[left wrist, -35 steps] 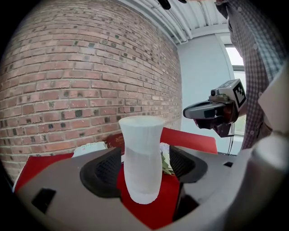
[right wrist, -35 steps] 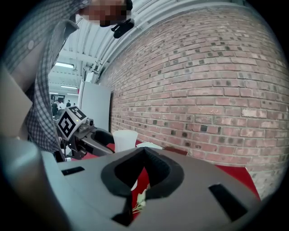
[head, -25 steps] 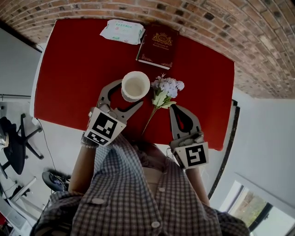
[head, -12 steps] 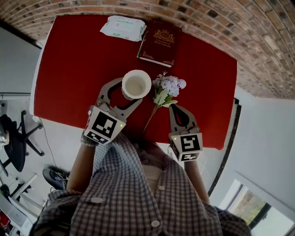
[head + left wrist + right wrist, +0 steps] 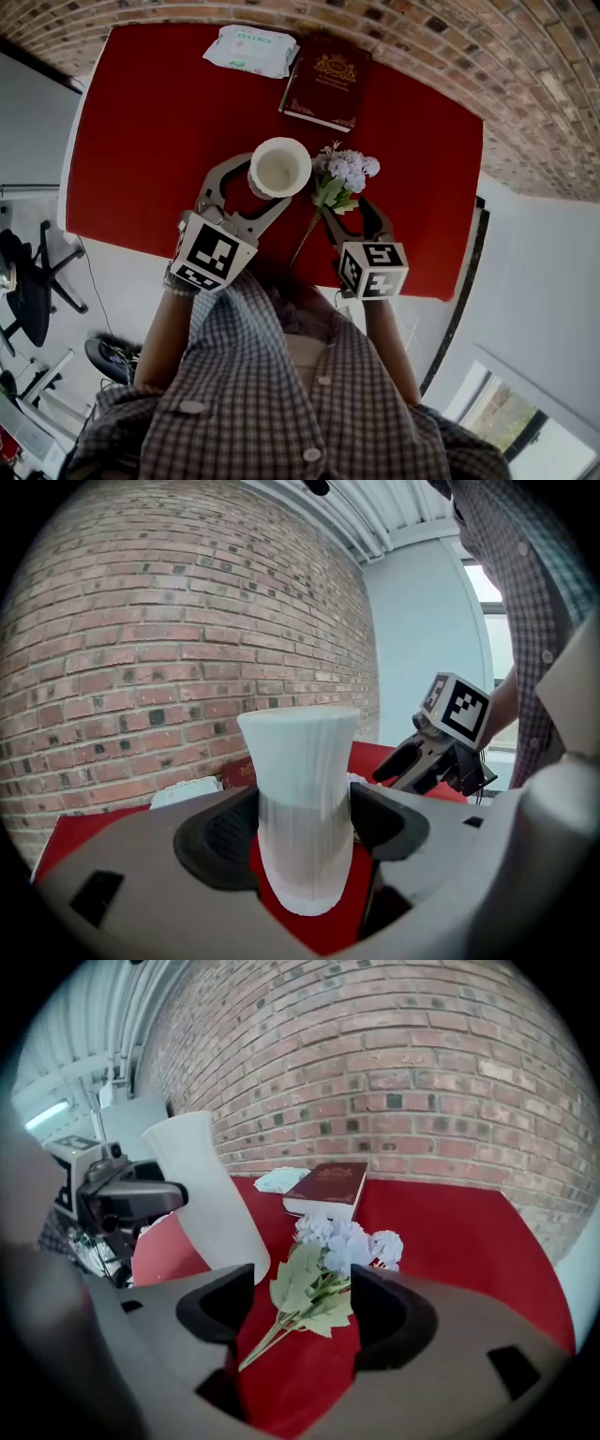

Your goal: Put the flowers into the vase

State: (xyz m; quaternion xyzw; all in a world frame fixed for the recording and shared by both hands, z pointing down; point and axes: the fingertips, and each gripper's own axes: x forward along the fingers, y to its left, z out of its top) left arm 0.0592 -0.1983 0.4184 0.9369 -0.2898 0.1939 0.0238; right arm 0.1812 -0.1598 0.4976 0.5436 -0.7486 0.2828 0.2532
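A white ribbed vase (image 5: 279, 167) stands upright on the red table (image 5: 141, 141). My left gripper (image 5: 268, 185) is shut on it, a pad against each side of its narrow waist (image 5: 300, 799). A bunch of pale blue flowers (image 5: 347, 172) with green leaves lies flat just right of the vase, stem toward me. My right gripper (image 5: 352, 208) is low over the leaves and stem (image 5: 281, 1326); its jaws have just been opening and stand open, one on each side of the bunch, the pads not pressing it.
A dark red book (image 5: 325, 82) and a white pack of wipes (image 5: 251, 51) lie at the table's far edge, against the brick wall (image 5: 394, 1063). The table's near edge runs just below both grippers.
My right gripper has come down and forward, its shut jaws now spread to either side of the flower stem. The left gripper and the vase have kept still.
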